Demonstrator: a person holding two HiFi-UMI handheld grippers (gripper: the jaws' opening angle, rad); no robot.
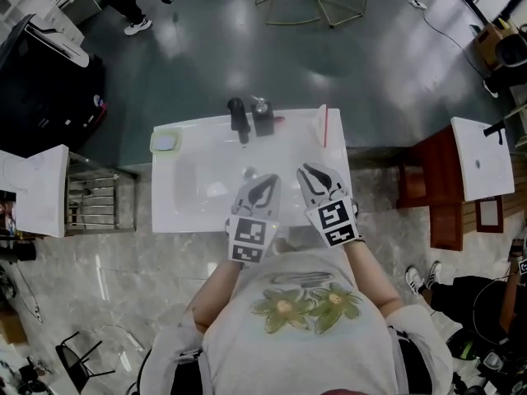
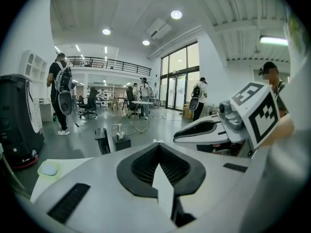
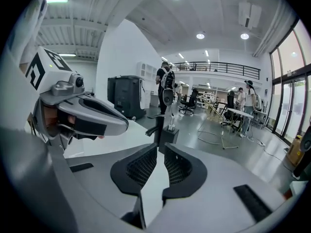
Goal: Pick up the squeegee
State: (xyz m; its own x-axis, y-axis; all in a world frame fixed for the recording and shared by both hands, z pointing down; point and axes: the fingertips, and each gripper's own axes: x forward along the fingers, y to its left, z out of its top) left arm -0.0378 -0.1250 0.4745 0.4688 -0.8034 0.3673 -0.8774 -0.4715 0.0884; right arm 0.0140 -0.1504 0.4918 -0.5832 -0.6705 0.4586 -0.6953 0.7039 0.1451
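Note:
The squeegee (image 1: 324, 126), a thin red and white bar, lies at the back right of the white sink counter (image 1: 185, 216). Both grippers hover over the counter's front half, side by side and pointing at the back edge. My left gripper (image 1: 251, 174) (image 2: 158, 145) has its tips touching and holds nothing. My right gripper (image 1: 307, 169) (image 3: 160, 147) is closer to the squeegee, well short of it, and a narrow gap shows between its empty jaws. Neither gripper view shows the squeegee.
A black faucet (image 1: 239, 118) (image 3: 156, 124) and a black box with a chrome top (image 1: 263, 117) (image 2: 119, 140) stand at the counter's back. A pale green soap dish (image 1: 165, 141) sits at the back left. A metal rack (image 1: 95, 196) stands left, a wooden stand (image 1: 428, 188) right.

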